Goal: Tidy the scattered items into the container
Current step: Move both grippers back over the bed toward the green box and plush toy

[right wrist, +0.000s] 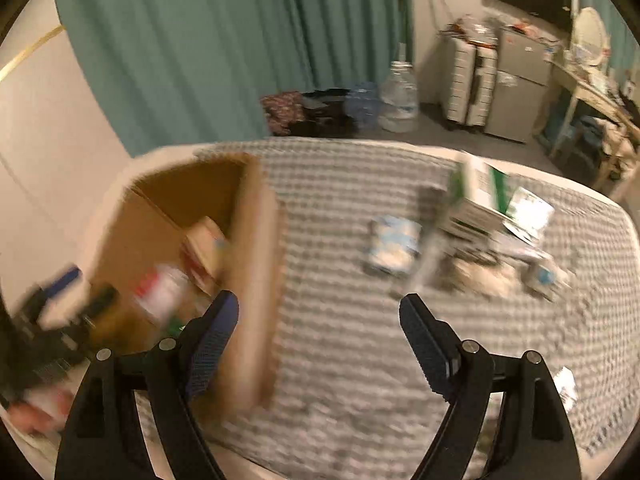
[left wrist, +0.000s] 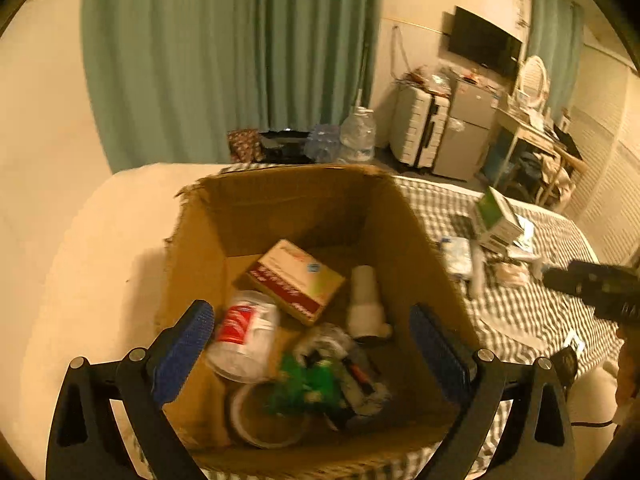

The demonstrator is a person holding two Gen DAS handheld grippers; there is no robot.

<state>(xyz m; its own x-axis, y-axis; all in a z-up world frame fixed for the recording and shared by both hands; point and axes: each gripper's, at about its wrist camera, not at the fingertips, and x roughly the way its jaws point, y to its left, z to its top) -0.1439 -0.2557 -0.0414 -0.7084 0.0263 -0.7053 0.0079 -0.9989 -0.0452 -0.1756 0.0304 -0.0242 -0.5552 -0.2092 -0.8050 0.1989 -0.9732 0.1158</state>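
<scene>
Where motion blurs, scattered items (right wrist: 472,240) beside the box (right wrist: 256,264) stay unreadable.

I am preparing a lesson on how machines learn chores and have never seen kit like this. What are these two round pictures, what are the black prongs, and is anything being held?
No robot here: a person carries a two-finger gripper in each hand, each with a wide-angle camera looking along its fingers. The left gripper hangs open over a cardboard box holding a red-labelled jar, a carton, a white bottle and a green item. The right gripper points at the checked bedcover beside the box; its jaws are open and empty. Still scattered: a green-and-white box and a pale packet. The right view is blurred.
</scene>
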